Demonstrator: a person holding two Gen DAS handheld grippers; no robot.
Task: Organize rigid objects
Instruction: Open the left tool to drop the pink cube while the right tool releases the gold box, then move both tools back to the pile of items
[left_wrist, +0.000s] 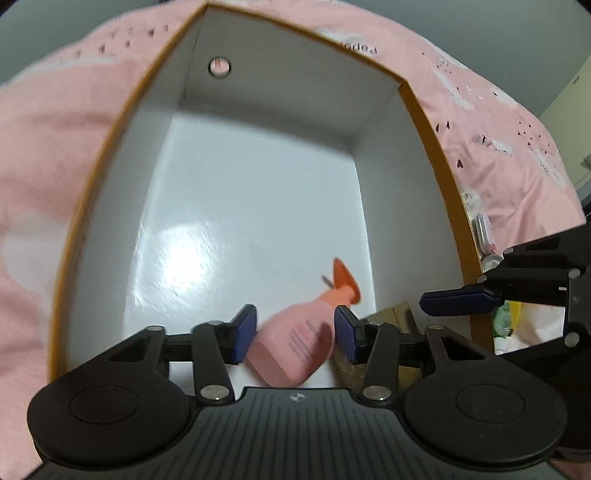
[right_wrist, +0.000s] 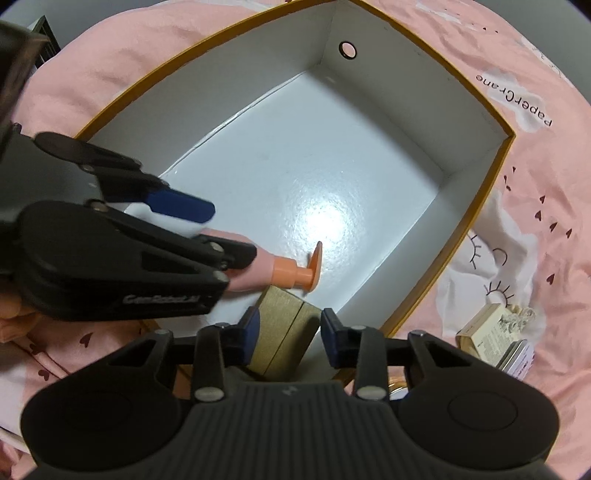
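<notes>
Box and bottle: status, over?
Left tongs open astride pink bottle lying in box. Right tongs shut on gold case at near wall. Nothing blocking.

Left black two-finger gripper (left_wrist: 294, 332) tipped down, pads apart. Right black two-finger gripper (right_wrist: 290, 334) tipped down, squeezing small gold box (right_wrist: 279, 328).

Readable text from my two wrist views

I read "PaperCrane" on the pink sheet (right_wrist: 517, 99); the left gripper (right_wrist: 207, 236) carries a blurred "GenRobot.AI"-like mark; bottle (left_wrist: 295, 343) print illegible.
</notes>
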